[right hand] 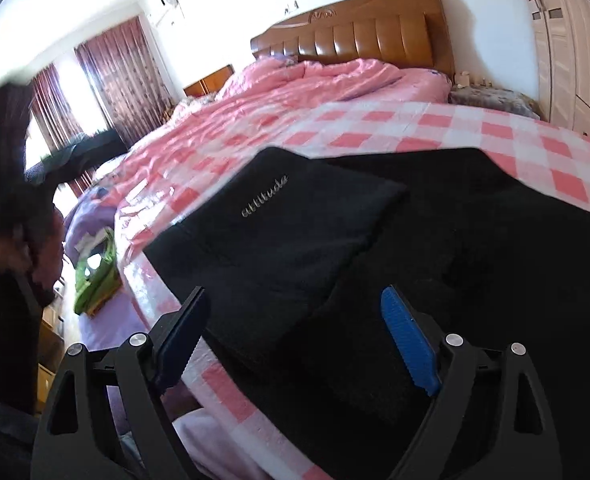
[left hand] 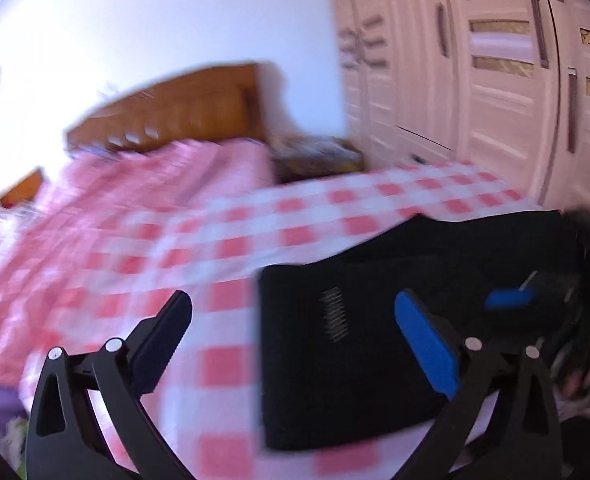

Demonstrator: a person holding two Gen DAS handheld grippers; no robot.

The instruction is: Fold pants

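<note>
Left wrist view: left gripper (left hand: 295,332) spread wide, nothing between its fingers, hanging over the near edge of the black pants (left hand: 347,356). Pants folded into a thick stack on the pink-and-white checked sheet (left hand: 231,248), pale lettering on the top layer, one corner jutting toward the left finger. Right gripper (left hand: 509,298) partly visible at the far right, a blue pad over the dark cloth. Blurred behind: wooden headboard (left hand: 175,116), rumpled pink quilt (left hand: 155,184), white wardrobe doors (left hand: 475,60) closing off the right side. Right wrist view: right gripper (right hand: 295,340) also gaping, no cloth pinched, pads apart above the pants (right hand: 295,240); folded top layer with the word "attitude" lying straight ahead, a larger spread of black fabric beneath and to the right. Looming at the left edge, a dark blurred shape, probably the other gripper and a hand, blocking part of the maroon curtains (right hand: 119,76). Green cloth (right hand: 95,276) on purple bedding (right hand: 95,208) down beside the mattress, bedside cabinet (right hand: 209,80) beyond, headboard (right hand: 355,32) and quilt (right hand: 295,84) at the back.
</note>
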